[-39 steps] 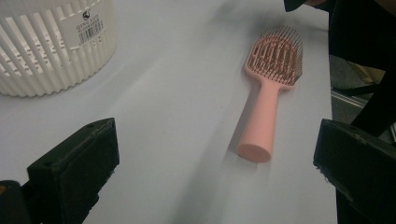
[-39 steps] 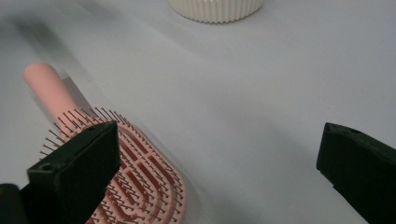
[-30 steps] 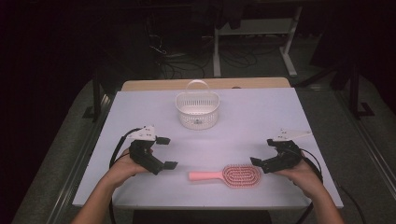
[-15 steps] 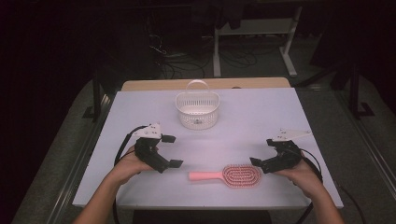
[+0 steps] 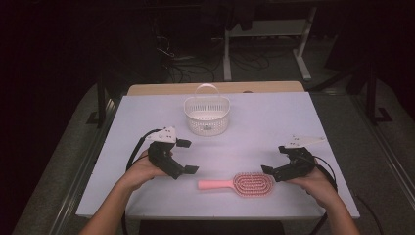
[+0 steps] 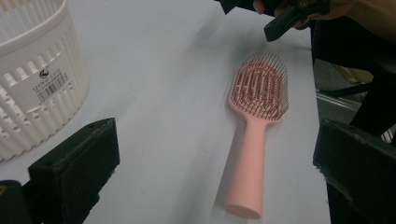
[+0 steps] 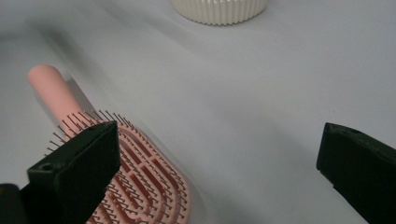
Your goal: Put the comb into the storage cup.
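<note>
The white basket (image 5: 207, 115) sits toward the far side of the table (image 5: 254, 132), looks empty from the high view. The left gripper view catches a barcode label on its wall. The pink hairbrush (image 5: 237, 183) lies bristles up near the front edge, between both grippers, touching neither. Left gripper (image 5: 183, 156) and right gripper (image 5: 274, 159) both have jaws spread wide, holding nothing. Loads of bare table mid-way.

overhead view faces forward; tool views close, sharing hairbrush (image 6: 257, 116)
</note>
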Motion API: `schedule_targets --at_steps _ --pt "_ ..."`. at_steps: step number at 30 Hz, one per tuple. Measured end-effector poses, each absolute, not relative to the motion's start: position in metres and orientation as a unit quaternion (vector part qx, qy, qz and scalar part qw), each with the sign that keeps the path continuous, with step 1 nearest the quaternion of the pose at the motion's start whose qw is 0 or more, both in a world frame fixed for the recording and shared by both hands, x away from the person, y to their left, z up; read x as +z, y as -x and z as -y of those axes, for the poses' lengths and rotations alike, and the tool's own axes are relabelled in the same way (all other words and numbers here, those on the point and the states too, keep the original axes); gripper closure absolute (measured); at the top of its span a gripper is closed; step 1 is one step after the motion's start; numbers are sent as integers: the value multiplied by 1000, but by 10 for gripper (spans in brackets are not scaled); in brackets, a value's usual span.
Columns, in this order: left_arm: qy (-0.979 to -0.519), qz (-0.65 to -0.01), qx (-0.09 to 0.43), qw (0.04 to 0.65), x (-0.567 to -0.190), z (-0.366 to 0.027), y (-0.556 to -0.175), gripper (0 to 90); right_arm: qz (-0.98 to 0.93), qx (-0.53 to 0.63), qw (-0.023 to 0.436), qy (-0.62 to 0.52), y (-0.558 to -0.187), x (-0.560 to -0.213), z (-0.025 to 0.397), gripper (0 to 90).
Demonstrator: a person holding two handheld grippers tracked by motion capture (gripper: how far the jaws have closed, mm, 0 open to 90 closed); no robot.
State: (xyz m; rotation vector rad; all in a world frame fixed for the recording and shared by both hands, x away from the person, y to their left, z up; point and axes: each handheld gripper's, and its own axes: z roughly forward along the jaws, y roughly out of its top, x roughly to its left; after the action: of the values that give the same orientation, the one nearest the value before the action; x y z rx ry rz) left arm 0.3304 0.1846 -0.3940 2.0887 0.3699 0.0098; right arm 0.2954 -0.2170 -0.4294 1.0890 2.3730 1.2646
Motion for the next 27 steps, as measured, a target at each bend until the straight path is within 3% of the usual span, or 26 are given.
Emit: schedule_targets --at_steps 27 --pt "-867 -113 -14 486 -392 -139 -340 6 -811 432 119 -376 -296 -430 217 0"
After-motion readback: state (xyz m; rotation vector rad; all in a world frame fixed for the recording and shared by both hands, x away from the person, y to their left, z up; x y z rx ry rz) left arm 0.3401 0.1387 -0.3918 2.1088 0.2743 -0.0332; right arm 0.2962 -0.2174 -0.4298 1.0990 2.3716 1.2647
